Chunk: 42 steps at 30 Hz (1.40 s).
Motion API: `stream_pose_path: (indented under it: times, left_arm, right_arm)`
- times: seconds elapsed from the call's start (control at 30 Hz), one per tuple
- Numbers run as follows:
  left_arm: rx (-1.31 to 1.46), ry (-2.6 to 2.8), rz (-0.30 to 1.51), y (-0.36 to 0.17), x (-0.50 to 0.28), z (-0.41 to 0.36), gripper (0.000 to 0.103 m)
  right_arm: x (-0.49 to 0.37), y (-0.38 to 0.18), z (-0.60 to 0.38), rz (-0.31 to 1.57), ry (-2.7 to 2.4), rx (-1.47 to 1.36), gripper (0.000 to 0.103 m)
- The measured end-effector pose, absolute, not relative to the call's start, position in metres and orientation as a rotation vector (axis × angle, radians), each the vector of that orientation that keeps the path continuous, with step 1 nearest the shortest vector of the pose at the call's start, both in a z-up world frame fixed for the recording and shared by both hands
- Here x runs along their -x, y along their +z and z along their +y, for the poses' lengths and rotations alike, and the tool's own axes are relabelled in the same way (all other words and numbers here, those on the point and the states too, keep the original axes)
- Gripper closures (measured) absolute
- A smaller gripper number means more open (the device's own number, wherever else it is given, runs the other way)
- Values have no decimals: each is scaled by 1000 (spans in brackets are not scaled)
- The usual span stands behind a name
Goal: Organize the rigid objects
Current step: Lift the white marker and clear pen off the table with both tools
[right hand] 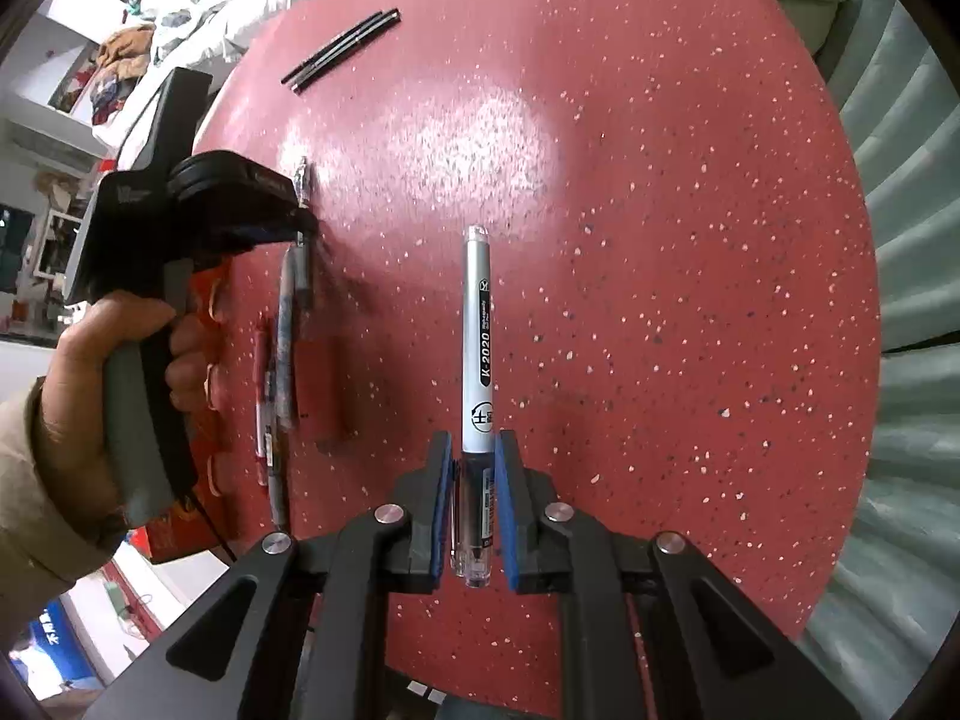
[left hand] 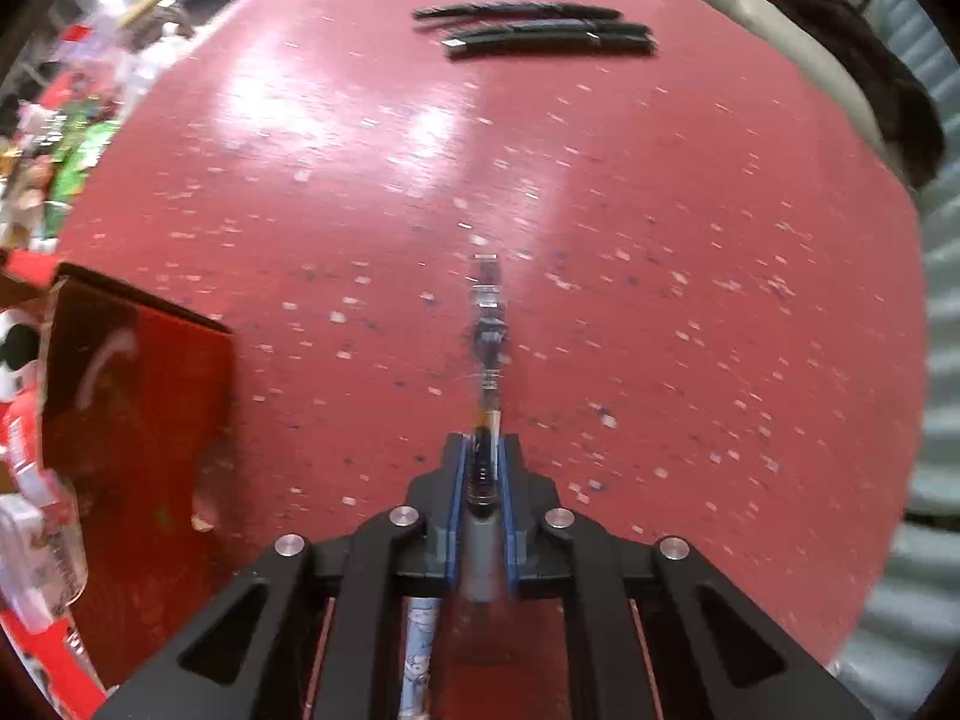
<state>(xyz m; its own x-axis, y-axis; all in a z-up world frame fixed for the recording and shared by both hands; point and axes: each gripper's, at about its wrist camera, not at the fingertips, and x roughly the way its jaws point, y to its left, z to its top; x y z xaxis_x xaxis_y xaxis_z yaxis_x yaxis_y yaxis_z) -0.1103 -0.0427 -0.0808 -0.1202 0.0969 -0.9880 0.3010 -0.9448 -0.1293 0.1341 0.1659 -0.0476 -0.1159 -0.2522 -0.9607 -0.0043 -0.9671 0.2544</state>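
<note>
Between the right claw (right hand: 473,510) pads, the white pen (right hand: 477,348) points straight ahead.

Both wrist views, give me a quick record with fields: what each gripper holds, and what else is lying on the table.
left gripper: shut on a dark pen
right gripper: shut on a silver K-2020 pen
table: red, speckled
far edge: black pens lying side by side
near left gripper: more pens lying on the table
</note>
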Motion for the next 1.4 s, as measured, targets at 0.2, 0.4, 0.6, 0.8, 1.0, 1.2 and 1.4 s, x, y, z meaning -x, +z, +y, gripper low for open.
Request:
stream_pose_path:
  times: [0.2, 0.4, 0.6, 0.8, 1.0, 1.2, 1.4]
  left_arm:
    - [-2012, -2290, 517, -55, 90, -53, 92]
    - [-2051, -2399, 520, -20, 58, -55, 92]
    - [-2126, -2453, 494, 5, 28, -50, 92]
    - [-2175, -2486, 511, 17, -6, -19, 92]
    - [-2194, -2525, 559, 28, -31, -21, 92]
    - [-2193, -2546, 632, 40, -55, -41, 92]
    - [-2168, -2560, 715, 44, -73, -71, 92]
  right_arm:
    - [-136, -34, 167, -295, -2232, -1933, 88]
    - [-137, -24, 165, -319, -2241, -1924, 88]
    - [-139, -9, 155, -300, -2251, -1891, 88]
    - [-142, 5, 134, -259, -2242, -1857, 88]
    - [-147, 16, 106, -207, -2207, -1828, 88]
    - [-151, 26, 68, -120, -2156, -1791, 88]
    - [-155, 32, 31, -33, -2101, -1755, 88]
